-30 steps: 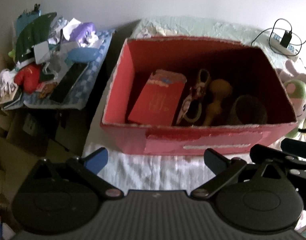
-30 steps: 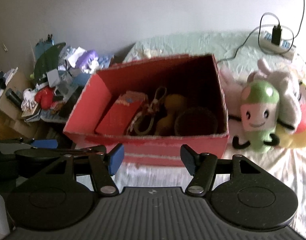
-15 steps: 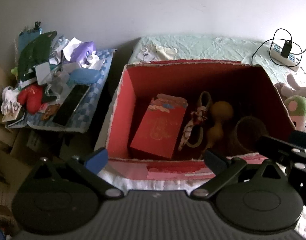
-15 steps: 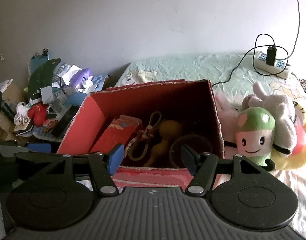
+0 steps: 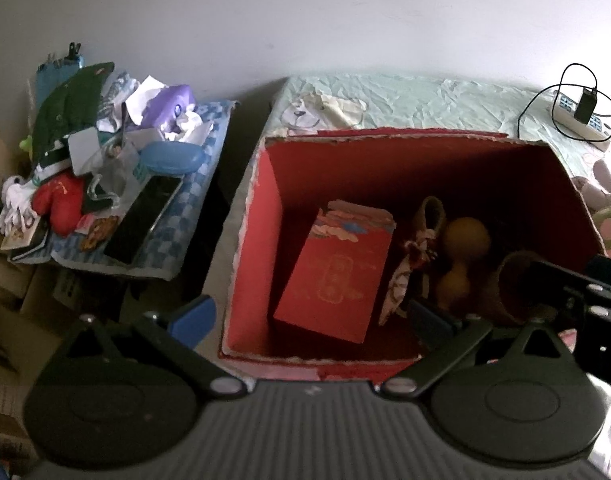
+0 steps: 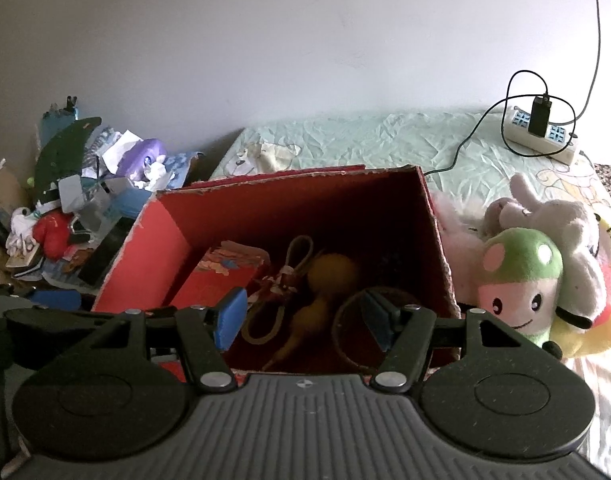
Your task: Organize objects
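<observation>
Both the left hand-held gripper [image 5: 309, 316] and the right hand-held gripper [image 6: 301, 316] hover over the near edge of the red box [image 5: 261, 216], jaws spread wide and holding nothing. The box sits on the bed [image 6: 385, 140] and holds a red packet [image 5: 337, 276], a looped strap [image 6: 297, 252], a yellow gourd [image 6: 329, 276] and a round brown basket [image 5: 509, 280]. Plush toys [image 6: 517, 276] lie just beside its right wall.

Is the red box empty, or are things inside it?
Not empty. The box holds a red packet, a gourd and a cup.
</observation>
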Tool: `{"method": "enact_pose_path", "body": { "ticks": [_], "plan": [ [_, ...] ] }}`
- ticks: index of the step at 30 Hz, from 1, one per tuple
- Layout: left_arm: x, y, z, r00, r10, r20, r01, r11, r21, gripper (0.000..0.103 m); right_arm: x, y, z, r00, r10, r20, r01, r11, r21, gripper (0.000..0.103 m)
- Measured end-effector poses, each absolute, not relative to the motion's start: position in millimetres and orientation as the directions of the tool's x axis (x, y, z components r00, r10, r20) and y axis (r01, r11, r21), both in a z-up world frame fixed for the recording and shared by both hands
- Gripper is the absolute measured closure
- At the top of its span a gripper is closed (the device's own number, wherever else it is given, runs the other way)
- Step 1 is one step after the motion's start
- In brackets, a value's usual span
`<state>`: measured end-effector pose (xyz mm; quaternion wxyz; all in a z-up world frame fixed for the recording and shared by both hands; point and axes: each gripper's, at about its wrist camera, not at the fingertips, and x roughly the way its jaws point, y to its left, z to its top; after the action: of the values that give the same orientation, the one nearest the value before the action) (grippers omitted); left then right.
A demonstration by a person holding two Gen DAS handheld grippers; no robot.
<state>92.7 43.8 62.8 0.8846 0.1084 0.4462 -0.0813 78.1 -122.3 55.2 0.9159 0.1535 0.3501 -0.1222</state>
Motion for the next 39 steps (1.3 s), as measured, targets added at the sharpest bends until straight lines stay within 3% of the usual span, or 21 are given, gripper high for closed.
{"method": "enact_pose_path", "body": {
  "ticks": [11, 39],
  "plan": [
    [116.2, 42.0, 47.3, 0.585, -0.069, -0.808, 0.252, 0.962, 0.1, 0.002, 95.2, -133.8, 41.9, 0.715, -0.161, -0.68, 0.372, 0.912, 0.175, 0.037],
    [137.0, 19.0, 35.3, 0.625, 0.025, -0.78, 0.242, 0.944, 0.224, 0.001, 109.5, -154.7, 27.2, 0.722, -0.131, -0.679, 0.373, 0.901, 0.223, 0.037]
  ]
}}
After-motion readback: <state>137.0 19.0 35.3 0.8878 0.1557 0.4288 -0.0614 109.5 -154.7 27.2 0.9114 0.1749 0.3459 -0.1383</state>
